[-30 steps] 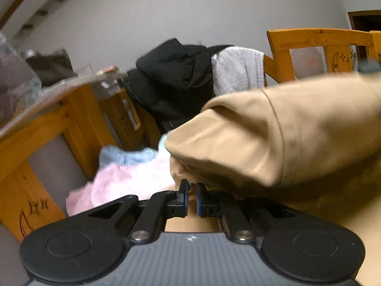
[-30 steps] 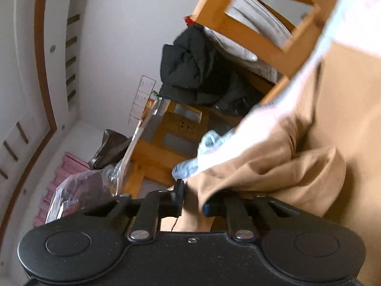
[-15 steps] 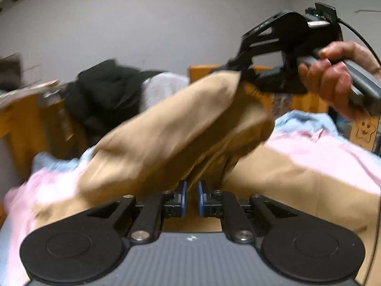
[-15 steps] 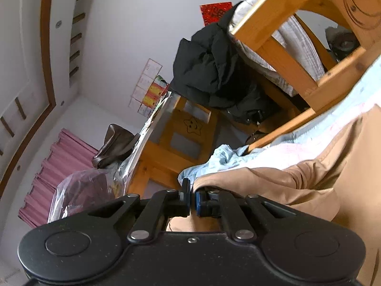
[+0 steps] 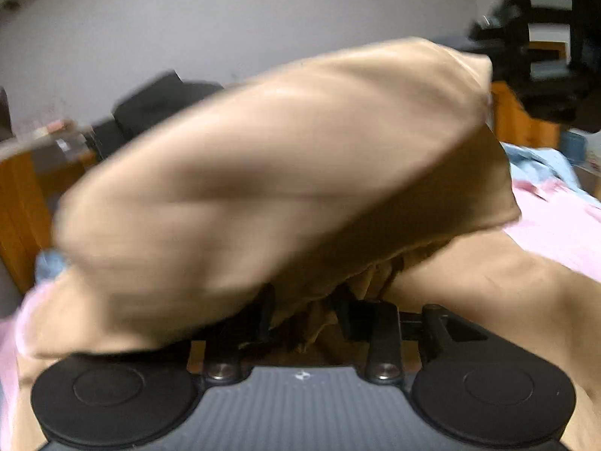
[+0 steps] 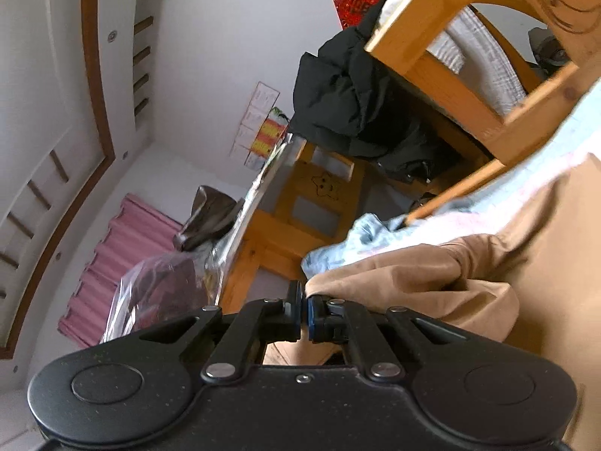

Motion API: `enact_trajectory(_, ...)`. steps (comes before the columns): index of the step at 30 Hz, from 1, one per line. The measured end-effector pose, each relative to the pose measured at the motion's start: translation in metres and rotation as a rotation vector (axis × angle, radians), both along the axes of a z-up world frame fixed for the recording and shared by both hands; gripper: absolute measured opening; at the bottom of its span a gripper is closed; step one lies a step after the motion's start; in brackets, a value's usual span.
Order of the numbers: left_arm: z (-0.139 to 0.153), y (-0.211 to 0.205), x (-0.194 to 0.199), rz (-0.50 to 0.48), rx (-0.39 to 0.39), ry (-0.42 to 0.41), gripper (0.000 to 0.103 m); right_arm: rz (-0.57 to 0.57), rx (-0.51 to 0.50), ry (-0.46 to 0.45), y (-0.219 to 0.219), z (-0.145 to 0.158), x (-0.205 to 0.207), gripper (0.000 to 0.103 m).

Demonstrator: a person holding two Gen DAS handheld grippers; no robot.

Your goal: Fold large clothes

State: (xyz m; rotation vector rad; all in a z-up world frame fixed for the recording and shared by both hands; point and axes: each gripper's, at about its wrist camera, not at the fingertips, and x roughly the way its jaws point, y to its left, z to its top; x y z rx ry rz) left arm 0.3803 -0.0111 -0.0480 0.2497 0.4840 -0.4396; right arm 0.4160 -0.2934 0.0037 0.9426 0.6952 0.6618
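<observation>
Fold step in hand: right gripper [image 6: 304, 314] pinches the tan garment [image 5: 285, 173] raised over the bed [image 5: 556, 221]; left gripper [image 5: 304, 312] grip unclear under cloth; next, lay flat.

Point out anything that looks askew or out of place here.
The tan garment is bunched, not flat: it hangs in a rumpled roll between the two grippers and drapes over the left gripper, hiding its jaws. The right gripper pinches only a corner. Behind, a black jacket is heaped on the wooden frame.
</observation>
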Motion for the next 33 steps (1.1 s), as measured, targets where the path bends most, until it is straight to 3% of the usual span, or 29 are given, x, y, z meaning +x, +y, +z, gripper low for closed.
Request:
enact_trajectory(4, -0.010, 0.052, -0.056, -0.058, -0.109, 0.135, 0.041, 0.069, -0.022, -0.005, -0.020, -0.022, -0.022, 0.002)
enact_trajectory(7, -0.014, 0.092, -0.087, 0.001, -0.177, 0.234, 0.044, 0.142, -0.093, 0.002, -0.025, -0.042, -0.045, 0.005)
enact_trajectory(9, -0.011, 0.117, -0.096, 0.087, -0.240, 0.265, 0.050, 0.168, -0.163, 0.054, -0.026, -0.063, -0.061, 0.013)
enact_trajectory(12, -0.007, 0.151, -0.084, 0.242, -0.331, 0.304, 0.051, 0.169, -0.260, 0.138, -0.034, -0.090, -0.080, 0.019)
enact_trajectory(14, -0.006, 0.168, -0.068, 0.321, -0.376, 0.326, 0.051, 0.144, -0.262, 0.156, -0.047, -0.096, -0.089, 0.031)
enact_trajectory(16, -0.006, 0.178, -0.046, 0.370, -0.403, 0.357, 0.051, 0.088, -0.257, 0.145, -0.062, -0.092, -0.094, 0.044)
enact_trajectory(19, -0.009, 0.172, -0.017, 0.416, -0.396, 0.386, 0.051, -0.006, -0.238, 0.141, -0.081, -0.084, -0.087, 0.047)
enact_trajectory(23, -0.020, 0.160, 0.010, 0.448, -0.423, 0.431, 0.051, -0.085, -0.344, 0.178, -0.079, -0.087, -0.044, 0.044)
enact_trajectory(25, -0.024, 0.154, 0.013, 0.453, -0.425, 0.447, 0.049, -0.059, -0.369, 0.208, -0.069, -0.100, -0.021, 0.037)
enact_trajectory(28, -0.026, 0.147, 0.019, 0.446, -0.416, 0.479, 0.043, 0.005, -0.359, 0.257, -0.054, -0.119, 0.004, 0.034)
enact_trajectory(29, -0.025, 0.144, 0.020, 0.440, -0.407, 0.487, 0.037, 0.019, -0.353, 0.267, -0.047, -0.120, 0.009, 0.031)
enact_trajectory(31, -0.025, 0.139, 0.024, 0.414, -0.400, 0.499, 0.004, 0.036, -0.382, 0.245, -0.039, -0.118, 0.015, 0.007)
enact_trajectory(33, -0.021, 0.133, 0.023, 0.416, -0.392, 0.477, 0.000, 0.003, -0.452, 0.164, -0.034, -0.103, 0.016, 0.003)
